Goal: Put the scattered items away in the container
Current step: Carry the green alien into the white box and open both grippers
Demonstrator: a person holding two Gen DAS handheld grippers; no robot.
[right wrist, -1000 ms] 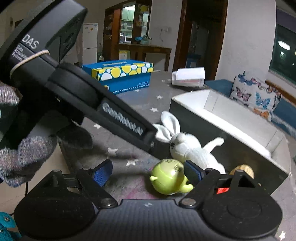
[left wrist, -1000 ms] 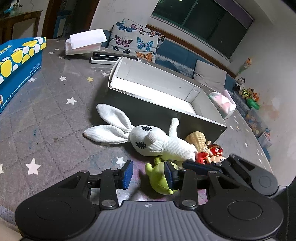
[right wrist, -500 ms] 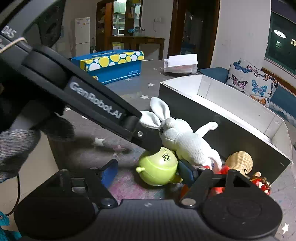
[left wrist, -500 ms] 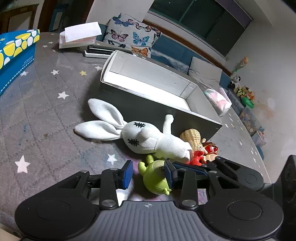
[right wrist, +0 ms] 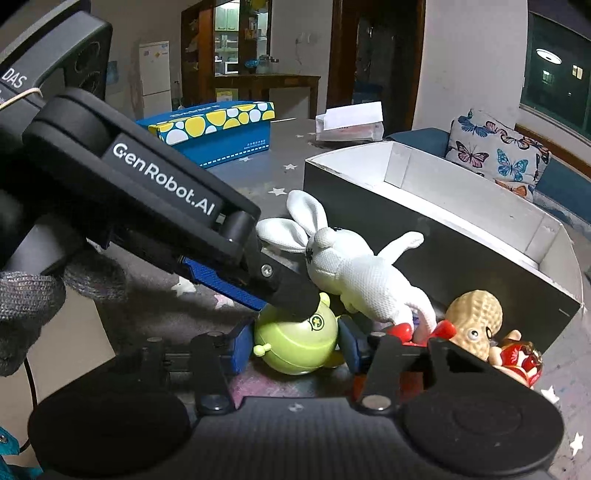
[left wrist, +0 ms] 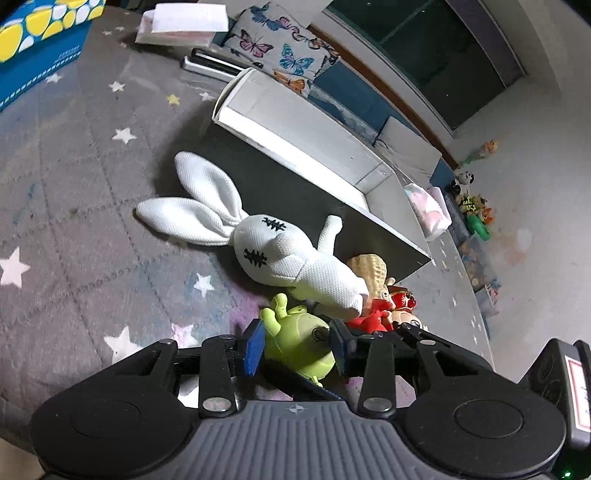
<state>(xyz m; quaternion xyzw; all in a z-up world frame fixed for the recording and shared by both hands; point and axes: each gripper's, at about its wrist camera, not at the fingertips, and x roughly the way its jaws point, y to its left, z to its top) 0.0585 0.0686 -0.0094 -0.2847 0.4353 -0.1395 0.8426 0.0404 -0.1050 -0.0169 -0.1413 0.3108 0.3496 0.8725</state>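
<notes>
A round green toy (left wrist: 299, 347) lies on the grey star-patterned cloth, also in the right wrist view (right wrist: 295, 343). My left gripper (left wrist: 295, 345) has both blue pads against its sides. My right gripper (right wrist: 293, 349) is closed on it too, from another side. A white plush rabbit (left wrist: 280, 254) lies just beyond, against the open grey box (left wrist: 303, 147) with white inside. A peanut toy (right wrist: 474, 317) and a red figure (right wrist: 517, 358) lie beside the rabbit.
A blue and yellow spotted box (right wrist: 221, 129) stands at the far left of the table. White paper packs (left wrist: 184, 22) and a flat black-and-white case (left wrist: 210, 62) lie behind the container. A butterfly cushion (right wrist: 495, 155) sits on the sofa beyond.
Both grippers moved in onto the green toy and closed around it. The left gripper's finger now lies over the toy in the right wrist view.
</notes>
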